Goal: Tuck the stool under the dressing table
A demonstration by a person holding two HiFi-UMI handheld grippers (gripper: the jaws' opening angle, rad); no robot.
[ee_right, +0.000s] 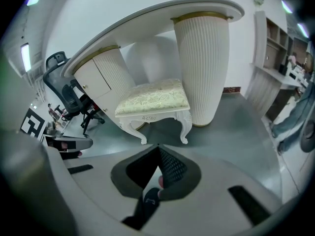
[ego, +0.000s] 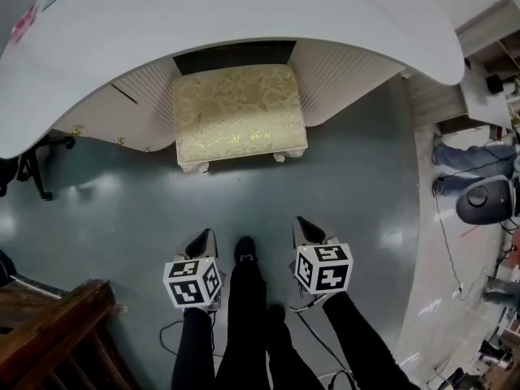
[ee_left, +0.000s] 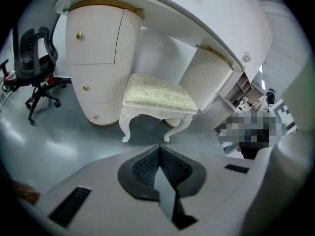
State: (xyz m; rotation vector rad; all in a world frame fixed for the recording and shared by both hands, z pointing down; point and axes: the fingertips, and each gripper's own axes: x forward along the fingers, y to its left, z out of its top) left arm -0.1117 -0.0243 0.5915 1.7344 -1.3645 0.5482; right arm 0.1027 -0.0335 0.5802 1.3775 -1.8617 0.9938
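Left gripper [ego: 208, 236] and right gripper [ego: 302, 226] have jaws pinched together, empty. At twelve o'clock the stool [ego: 240, 114] sits seemingly half under the dressing table [ego: 244, 15], long axis nine-to-three, with bare floor [ego: 349, 177] toward six.

Left gripper [ego: 209, 234] low at person's left, aimed forward – jaws pressed together, tips meeting, nothing between. Right gripper [ego: 298, 222] level with it, well apart, same forward aim – jaws likewise together, empty. Left sleeve [ego: 193, 344] and right sleeve [ego: 357, 331] black, forearms low, roughly parallel.
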